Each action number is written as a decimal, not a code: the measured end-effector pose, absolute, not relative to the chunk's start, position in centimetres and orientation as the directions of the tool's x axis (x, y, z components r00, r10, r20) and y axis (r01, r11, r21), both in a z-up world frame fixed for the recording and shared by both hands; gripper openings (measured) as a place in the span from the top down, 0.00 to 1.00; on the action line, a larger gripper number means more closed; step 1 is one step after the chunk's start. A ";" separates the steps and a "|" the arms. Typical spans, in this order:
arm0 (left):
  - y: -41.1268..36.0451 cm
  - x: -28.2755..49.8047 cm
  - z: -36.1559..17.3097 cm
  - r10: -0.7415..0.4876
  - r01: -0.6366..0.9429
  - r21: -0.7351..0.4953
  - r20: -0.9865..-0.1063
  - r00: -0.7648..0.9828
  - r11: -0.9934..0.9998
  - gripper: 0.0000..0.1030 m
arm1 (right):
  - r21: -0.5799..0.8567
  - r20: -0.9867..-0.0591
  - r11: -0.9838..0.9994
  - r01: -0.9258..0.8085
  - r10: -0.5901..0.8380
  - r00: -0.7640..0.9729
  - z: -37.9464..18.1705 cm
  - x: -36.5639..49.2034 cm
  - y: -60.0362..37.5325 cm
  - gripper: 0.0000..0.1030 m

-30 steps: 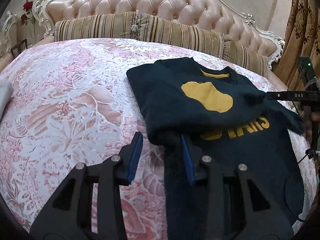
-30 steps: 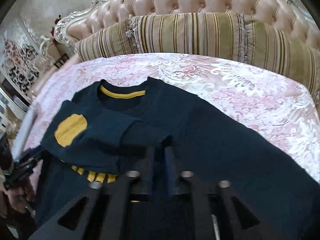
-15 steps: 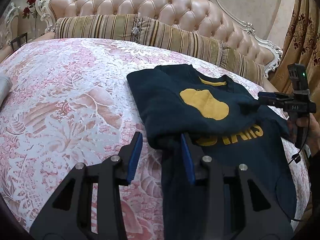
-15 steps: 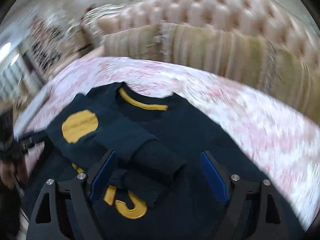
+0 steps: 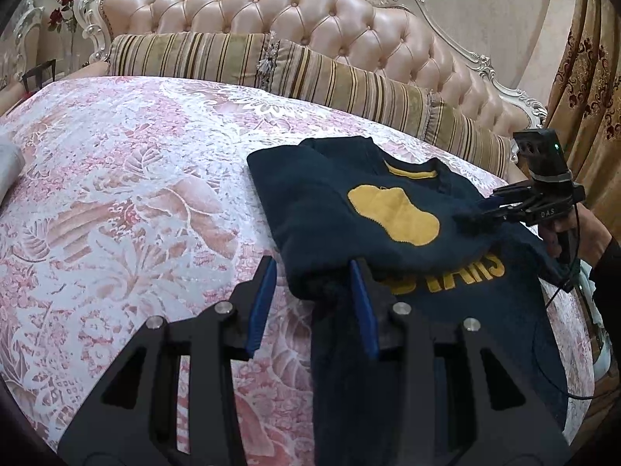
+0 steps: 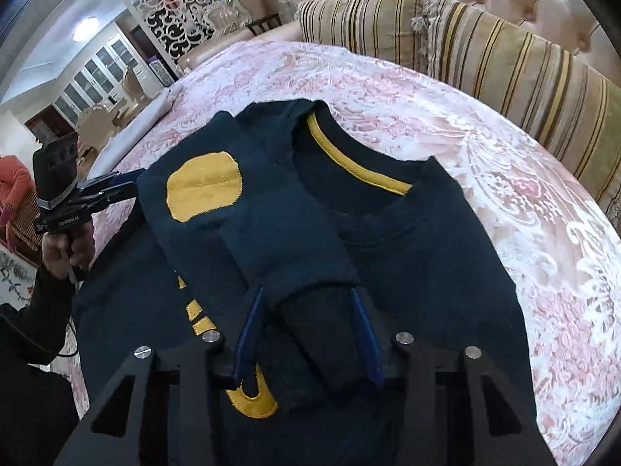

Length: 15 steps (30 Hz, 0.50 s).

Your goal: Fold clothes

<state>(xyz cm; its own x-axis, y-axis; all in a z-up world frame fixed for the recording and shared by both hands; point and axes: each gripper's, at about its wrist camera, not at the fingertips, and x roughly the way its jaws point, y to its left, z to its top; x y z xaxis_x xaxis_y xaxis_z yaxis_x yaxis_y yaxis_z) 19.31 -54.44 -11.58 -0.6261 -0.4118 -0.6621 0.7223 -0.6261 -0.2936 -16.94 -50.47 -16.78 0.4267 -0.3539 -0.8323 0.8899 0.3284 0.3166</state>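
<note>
On the bed [image 5: 116, 202], which wears a pink and white floral bedspread, a dark navy sweater [image 6: 446, 256] lies spread near the right side, with its yellow-lined neck toward the striped pillows [image 5: 202, 54] and the padded pink headboard [image 5: 271, 7]. One sleeve [image 6: 271, 240] is folded across the chest, so that its yellow elbow patch [image 5: 392, 213] faces upward. Yellow letters [image 5: 465, 272] on the front of the sweater are partly covered by this sleeve.

The left claw [image 5: 312, 303] stands at the left edge of the sweater. Its blue pads [image 5: 264, 303] are apart; a fold of the dark cloth lies between them against the right pad, but the left pad is over the bare bedspread and presses nothing. In the right wrist view the same claw [image 6: 116, 186] reaches to the edge of the garment beside the patch, with the person's hand [image 6: 66, 248] in a dark sleeve around its handle.

The right claw [image 6: 306, 330] is above the cuff [image 6: 322, 338] of the folded sleeve. Its jaws are closing, the cuff lies between the two blue pads, and the right pad seems to touch the cloth while a small gap is still visible on the left. In the left wrist view this claw [image 5: 477, 215] is at the dark cuff end on the far side of the patch.
</note>
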 end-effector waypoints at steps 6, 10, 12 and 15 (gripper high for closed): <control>-54.3 19.2 -11.7 -0.409 0.720 -0.290 -0.664 -0.626 -0.630 0.58 | 0.272 -0.844 0.215 0.938 -0.415 0.340 -16.1 -17.3 -49.9 0.87; -53.7 18.8 -11.7 -0.415 0.711 -0.248 -0.669 -0.617 -0.658 0.58 | 0.259 -0.850 0.135 0.956 -0.438 0.292 -15.6 -17.0 -49.1 0.88; -53.4 18.4 -11.6 -0.409 0.700 -0.238 -0.668 -0.622 -0.674 0.58 | 0.244 -0.863 0.122 0.962 -0.425 0.273 -15.0 -16.5 -48.4 0.88; -53.2 17.7 -11.8 -0.411 0.700 -0.211 -0.681 -0.606 -0.682 0.58 | 0.225 -0.875 0.101 0.969 -0.417 0.247 -13.6 -16.3 -47.3 0.88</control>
